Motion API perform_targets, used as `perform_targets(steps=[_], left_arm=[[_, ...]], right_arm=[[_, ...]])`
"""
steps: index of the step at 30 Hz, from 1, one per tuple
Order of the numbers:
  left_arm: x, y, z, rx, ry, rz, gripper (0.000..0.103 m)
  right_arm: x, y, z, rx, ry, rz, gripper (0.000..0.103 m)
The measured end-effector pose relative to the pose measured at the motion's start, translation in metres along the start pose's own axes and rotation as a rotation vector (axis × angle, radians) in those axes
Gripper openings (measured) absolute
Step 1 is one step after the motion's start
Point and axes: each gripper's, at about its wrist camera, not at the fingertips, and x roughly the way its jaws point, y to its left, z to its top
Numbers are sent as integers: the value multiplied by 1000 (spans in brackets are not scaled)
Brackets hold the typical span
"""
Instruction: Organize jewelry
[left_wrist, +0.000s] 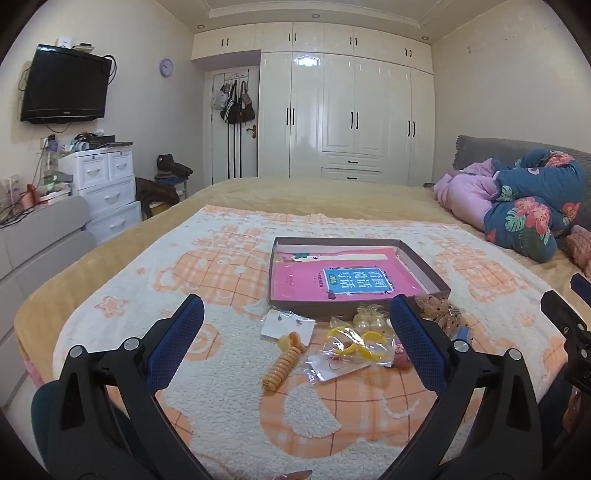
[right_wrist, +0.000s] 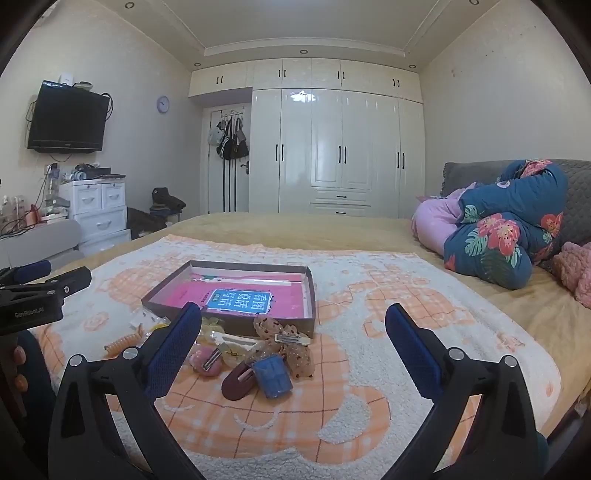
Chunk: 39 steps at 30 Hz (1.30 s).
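Note:
A shallow brown box (left_wrist: 424, 264) (right_wrist: 166, 286) with a pink book inside lies on a white and orange blanket. In front of it lies a pile of accessories: an orange coil hair tie (left_wrist: 282, 363) (right_wrist: 123, 341), a plastic bag of yellow rings (left_wrist: 351, 349), an earring card (left_wrist: 286, 323), a blue clip (right_wrist: 273, 374), a dark red clip (right_wrist: 236, 382), a pink clip (right_wrist: 207, 362) and a spotted bow clip (right_wrist: 284, 332). My left gripper (left_wrist: 297, 314) is open and empty above the pile's left side. My right gripper (right_wrist: 293, 317) is open and empty, over the clips.
The blanket (left_wrist: 229, 417) covers a bed with a tan cover. Folded quilts (right_wrist: 495, 236) lie at the right by the headboard. White drawers (left_wrist: 103, 181) and a wall television (left_wrist: 64, 86) stand at the left; a wardrobe (left_wrist: 343, 114) fills the far wall.

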Motion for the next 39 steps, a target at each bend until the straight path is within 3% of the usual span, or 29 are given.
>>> perform_targets(steps=[39], left_arm=[[3,11,1,-15,-2,-22,92]], right_arm=[[-3,0,3,-10,-24,1,97]])
